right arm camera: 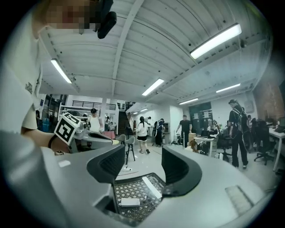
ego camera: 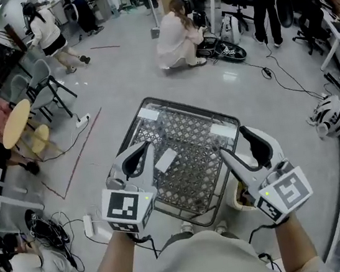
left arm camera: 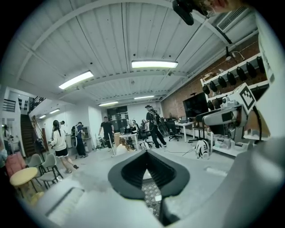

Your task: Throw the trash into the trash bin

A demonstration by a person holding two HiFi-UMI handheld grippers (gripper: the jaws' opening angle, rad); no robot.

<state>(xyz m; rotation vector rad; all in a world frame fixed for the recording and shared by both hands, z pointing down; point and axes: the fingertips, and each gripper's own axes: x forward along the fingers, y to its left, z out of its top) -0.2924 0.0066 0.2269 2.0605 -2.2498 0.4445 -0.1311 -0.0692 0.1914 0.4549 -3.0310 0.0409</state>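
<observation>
Your left gripper (left arm camera: 146,155) is clenched on nothing; your right gripper (right arm camera: 143,164) gapes, empty. The mesh trash bin (ego camera: 185,106) sits just ahead and below, between both. A white trash scrap (ego camera: 166,160) already lies inside, nearer your left tips, its long axis slanting away.

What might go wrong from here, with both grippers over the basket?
The wire basket has open mesh; small scraps might slip through. The right gripper is open and empty, the left gripper shut on nothing visible, so no trash may be in hand. Nearby floor cables could trip you.
</observation>
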